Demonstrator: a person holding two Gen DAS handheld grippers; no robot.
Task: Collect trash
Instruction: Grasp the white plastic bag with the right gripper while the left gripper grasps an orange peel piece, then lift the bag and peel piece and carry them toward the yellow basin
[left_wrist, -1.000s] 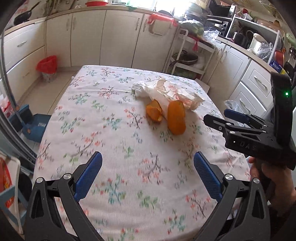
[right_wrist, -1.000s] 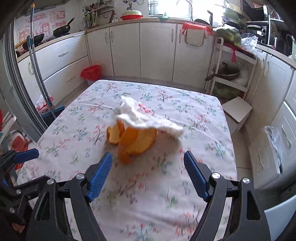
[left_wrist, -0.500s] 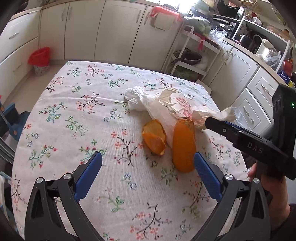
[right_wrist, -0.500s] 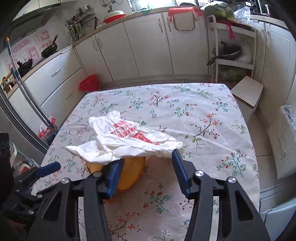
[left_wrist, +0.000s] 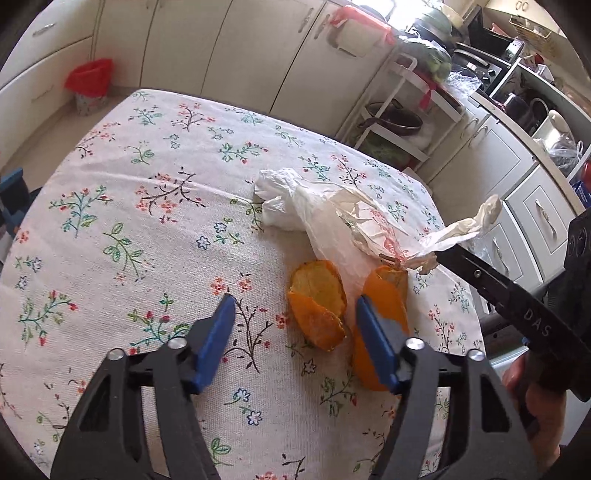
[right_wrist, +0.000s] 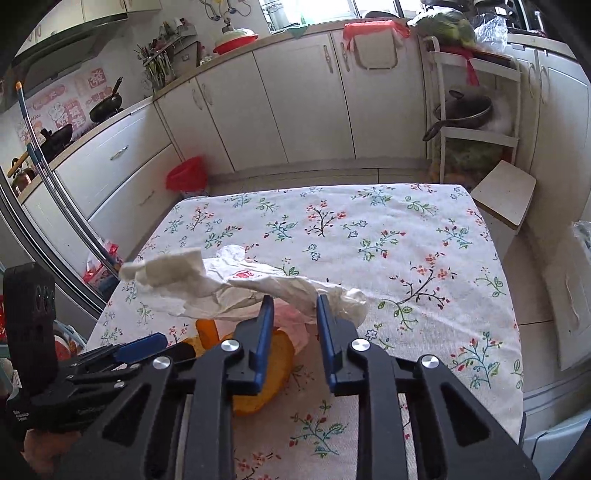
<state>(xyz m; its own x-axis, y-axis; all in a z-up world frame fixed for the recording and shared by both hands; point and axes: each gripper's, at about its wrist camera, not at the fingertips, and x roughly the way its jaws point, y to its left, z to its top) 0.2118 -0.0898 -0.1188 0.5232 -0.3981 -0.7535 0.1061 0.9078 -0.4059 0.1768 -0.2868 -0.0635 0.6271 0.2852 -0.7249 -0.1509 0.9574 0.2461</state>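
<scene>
Bag (right_wrist: 280, 288): thin, limp, light; twisted edge best hold.
Right claw (right_wrist: 293, 315): closing on bag's twisted edge, lifted above peels.
Peels (left_wrist: 317, 302): light, curled, slick; rim best hold.
Left claw (left_wrist: 293, 314): closing around one peel, pads not touching.

Floral tablecloth (left_wrist: 147, 229) lies bare leftward; plastic bag (left_wrist: 317, 218) and orange peels (left_wrist: 317, 302) crowd the right

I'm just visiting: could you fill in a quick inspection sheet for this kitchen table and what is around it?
Surface: floral tablecloth.
Job's things: white plastic bag; two orange peels.
Clutter: nothing seen.
Grippers: right hand-held gripper closing around the bag's handle; left hand-held gripper closing, pads touching nothing.
Cables: nothing seen.
Surroundings: white cabinets, red-lined bin, rack with pan.
</scene>
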